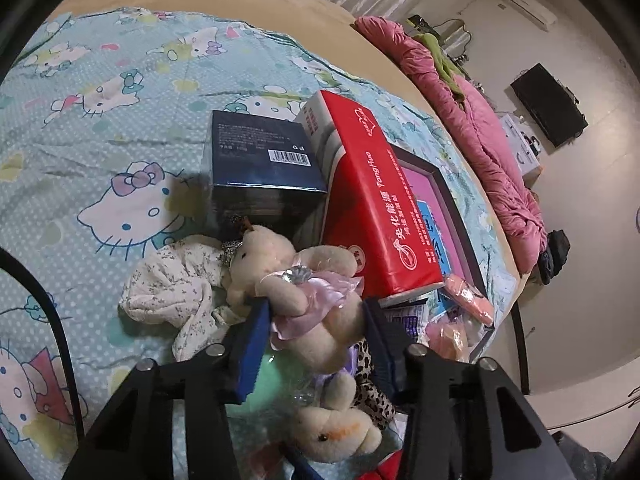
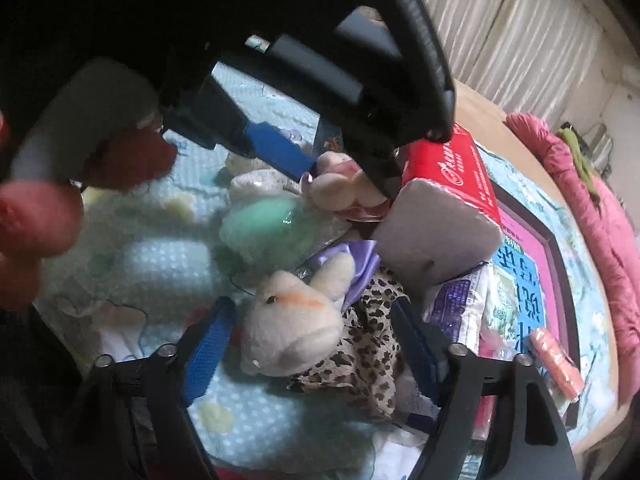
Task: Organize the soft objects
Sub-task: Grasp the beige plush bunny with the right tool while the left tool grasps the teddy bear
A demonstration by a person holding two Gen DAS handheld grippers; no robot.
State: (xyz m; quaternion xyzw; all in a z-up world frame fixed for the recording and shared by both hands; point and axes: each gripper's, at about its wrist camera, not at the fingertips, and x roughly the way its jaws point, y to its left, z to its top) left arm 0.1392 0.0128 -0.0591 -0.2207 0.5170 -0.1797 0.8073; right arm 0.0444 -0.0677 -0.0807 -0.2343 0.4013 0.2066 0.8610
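Straddling: left gripper [image 1: 316, 328] open around pink-skirted bear [image 1: 304, 292], pads not visibly pressing
Right gripper [image 2: 316, 336]: open around cream plush [image 2: 296, 320] on leopard cloth [image 2: 368, 356]
Far right: red box [image 1: 372, 204]

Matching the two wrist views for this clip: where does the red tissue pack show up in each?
Left wrist: the red tissue pack runs from centre toward lower right, leaning beside the dark blue box.
Right wrist: the red tissue pack sits upper right of centre, its pale end facing the camera.
Shared landmark: the cream plush bear with the orange mouth, at the bottom in the left view, centre in the right.
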